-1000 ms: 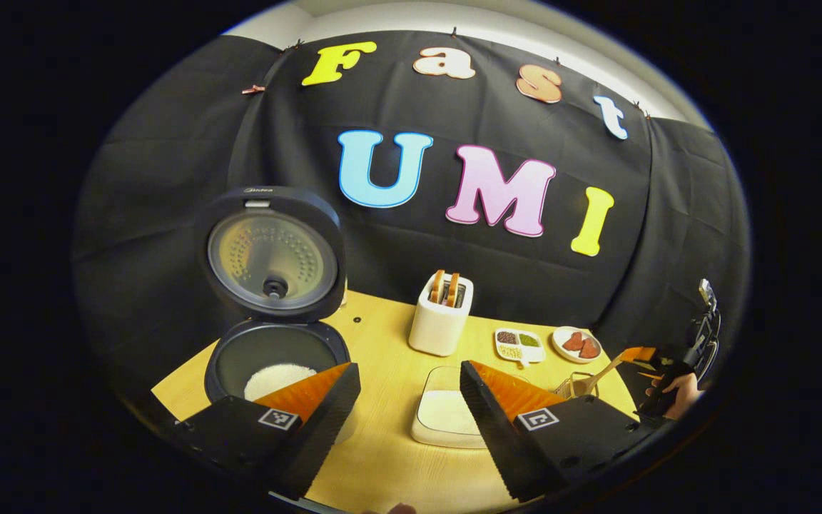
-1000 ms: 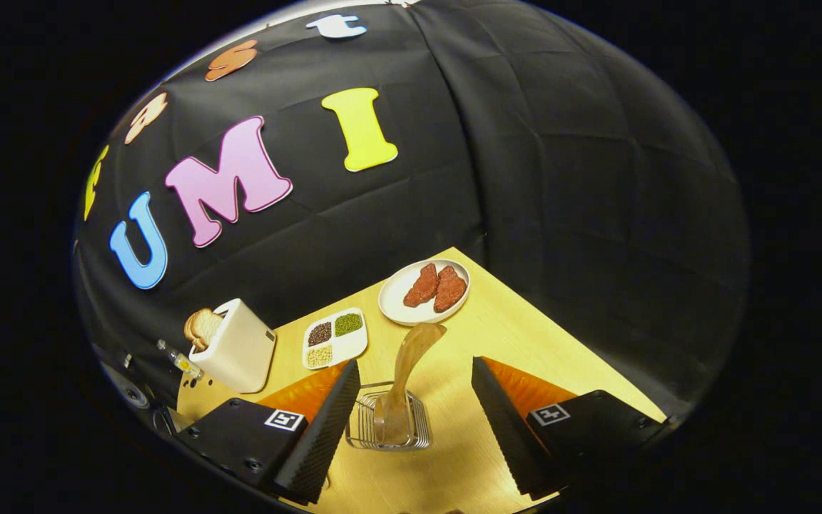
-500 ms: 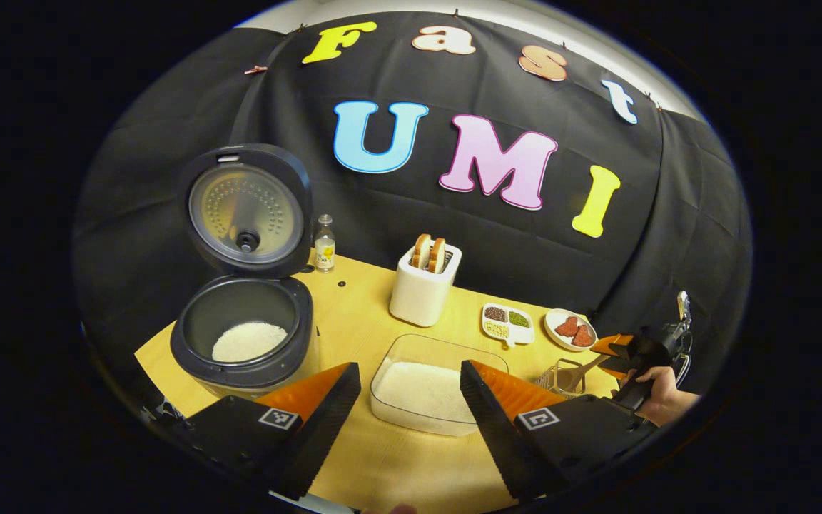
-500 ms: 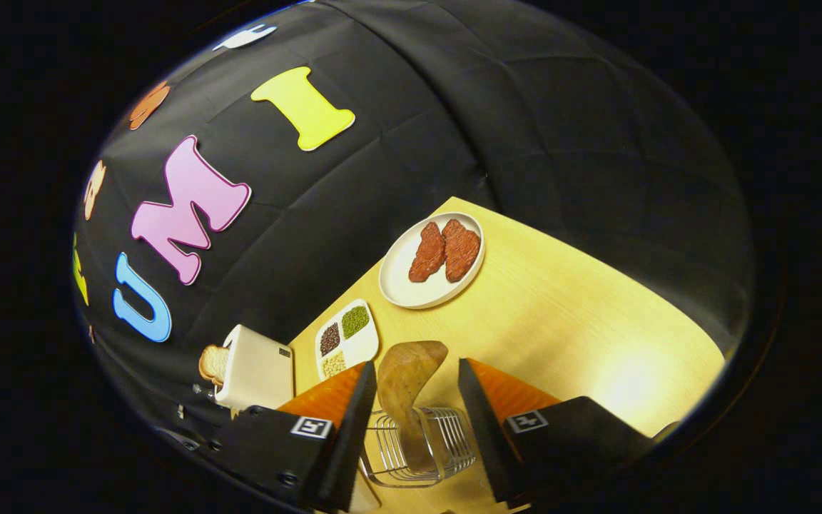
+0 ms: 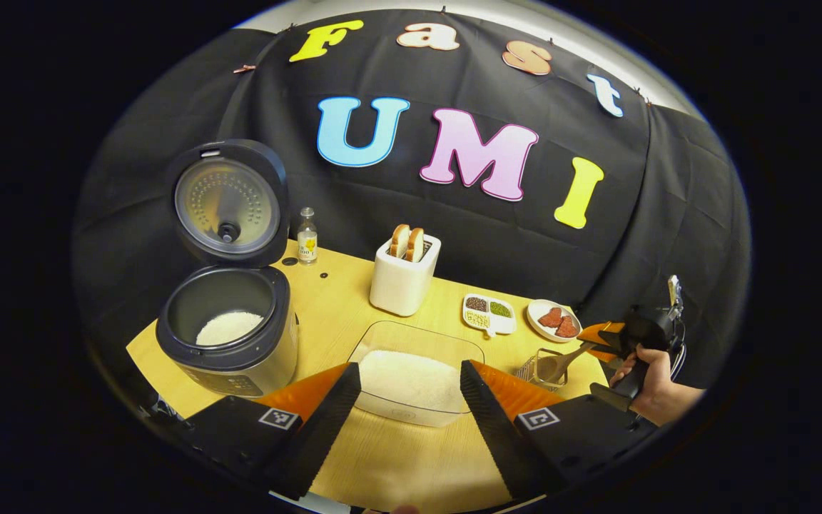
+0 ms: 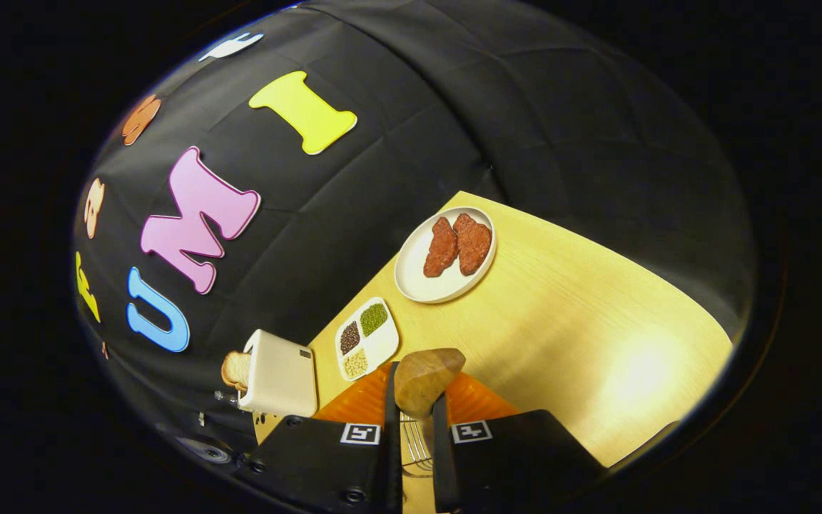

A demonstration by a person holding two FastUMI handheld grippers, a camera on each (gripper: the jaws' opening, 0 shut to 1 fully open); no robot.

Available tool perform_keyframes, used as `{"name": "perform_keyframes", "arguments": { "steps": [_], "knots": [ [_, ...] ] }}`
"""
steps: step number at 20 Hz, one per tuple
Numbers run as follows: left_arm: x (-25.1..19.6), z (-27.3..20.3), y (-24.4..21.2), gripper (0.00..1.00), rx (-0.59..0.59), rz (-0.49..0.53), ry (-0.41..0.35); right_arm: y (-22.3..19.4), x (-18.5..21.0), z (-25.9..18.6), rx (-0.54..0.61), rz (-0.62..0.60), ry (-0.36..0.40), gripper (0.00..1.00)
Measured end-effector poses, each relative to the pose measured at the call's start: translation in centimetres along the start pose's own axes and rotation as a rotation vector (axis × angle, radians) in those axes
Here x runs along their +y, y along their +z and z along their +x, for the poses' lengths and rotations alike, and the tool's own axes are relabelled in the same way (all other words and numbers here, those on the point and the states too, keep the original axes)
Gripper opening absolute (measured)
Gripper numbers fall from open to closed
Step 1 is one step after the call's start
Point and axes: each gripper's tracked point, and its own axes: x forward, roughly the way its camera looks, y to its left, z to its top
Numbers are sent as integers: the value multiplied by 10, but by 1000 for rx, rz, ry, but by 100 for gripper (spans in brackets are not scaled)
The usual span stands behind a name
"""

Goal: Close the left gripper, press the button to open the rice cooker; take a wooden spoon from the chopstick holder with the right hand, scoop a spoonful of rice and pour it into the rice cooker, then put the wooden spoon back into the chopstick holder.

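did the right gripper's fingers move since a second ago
Yes. The right gripper has closed inward onto the wooden spoon, which stands in the chopstick holder.

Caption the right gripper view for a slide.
Right gripper shut on the wooden spoon above the wire holder, with the meat plate beyond on the table.

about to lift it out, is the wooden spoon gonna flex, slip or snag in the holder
The spoon looks like thick solid wood, so it is probably stiff and light. The right gripper appears shut on its handle near the end, so the bowl may swing or twist. The wire holder looks light and might lift or tip if the spoon catches.
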Motion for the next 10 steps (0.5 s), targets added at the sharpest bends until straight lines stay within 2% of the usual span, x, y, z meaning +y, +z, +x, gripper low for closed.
{"name": "perform_keyframes", "arguments": {
  "steps": [1,2,3,6,10],
  "knots": [
    [3,-3,0,95,-7,-4,-2,3,3,-4,-19,-8,5,16],
    [8,-7,2,92,-17,-11,2,6,8,-12,-37,-24,6,21],
    [13,-10,5,95,-31,-21,2,8,13,-21,-60,-47,7,21],
    [30,-21,5,95,-48,-51,-3,14,37,-44,-112,-106,32,21],
    [66,-38,4,95,-66,-64,-4,5,67,-73,-124,-144,69,21]
  ]
}}
